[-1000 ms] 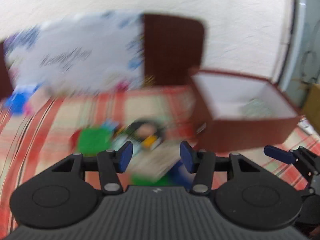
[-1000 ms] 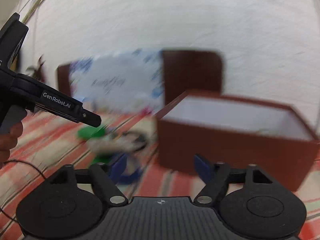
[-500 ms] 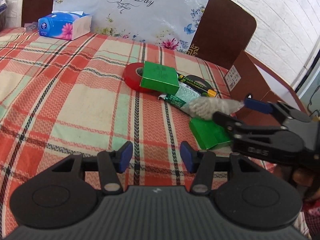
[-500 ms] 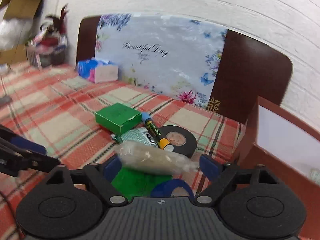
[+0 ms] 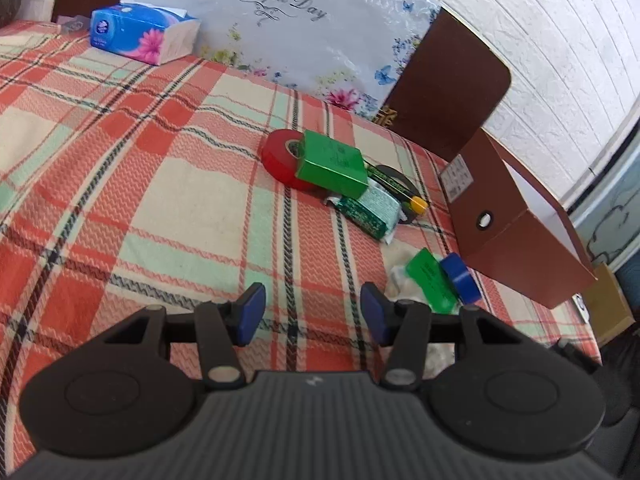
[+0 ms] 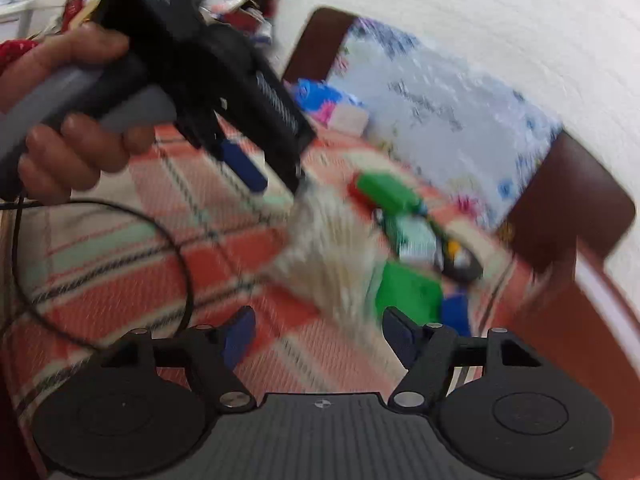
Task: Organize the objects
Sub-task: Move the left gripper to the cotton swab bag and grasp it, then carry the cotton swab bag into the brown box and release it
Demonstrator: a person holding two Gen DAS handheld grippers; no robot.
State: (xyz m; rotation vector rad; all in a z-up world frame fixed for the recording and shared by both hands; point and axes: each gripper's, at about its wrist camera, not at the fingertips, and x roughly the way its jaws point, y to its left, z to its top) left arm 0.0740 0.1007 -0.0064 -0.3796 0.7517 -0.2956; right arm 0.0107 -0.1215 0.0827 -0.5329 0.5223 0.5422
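A pile of small things lies on the plaid tablecloth (image 5: 120, 184): a red tape roll (image 5: 280, 156), a green box (image 5: 334, 162), a green-and-silver packet (image 5: 370, 210), a marker (image 5: 400, 190) on a black tape roll, a flat green packet (image 5: 430, 280), a blue tape roll (image 5: 460, 276). A brown open box (image 5: 516, 232) stands to their right. My left gripper (image 5: 312, 312) is open and empty, short of the pile. My right gripper (image 6: 316, 334) is open; a blurred whitish bag (image 6: 332, 252) lies just beyond its fingers, with the left gripper above it.
A blue tissue pack (image 5: 142, 34) sits at the back left. A floral "Beautiful Day" board (image 5: 288, 20) and brown chair backs (image 5: 448, 80) stand behind the table. A white brick wall is behind them. The right wrist view is motion-blurred.
The right gripper, which held the whitish bag half a second ago, has let it go onto the cloth and swung left. The left gripper has moved slightly closer to the pile.
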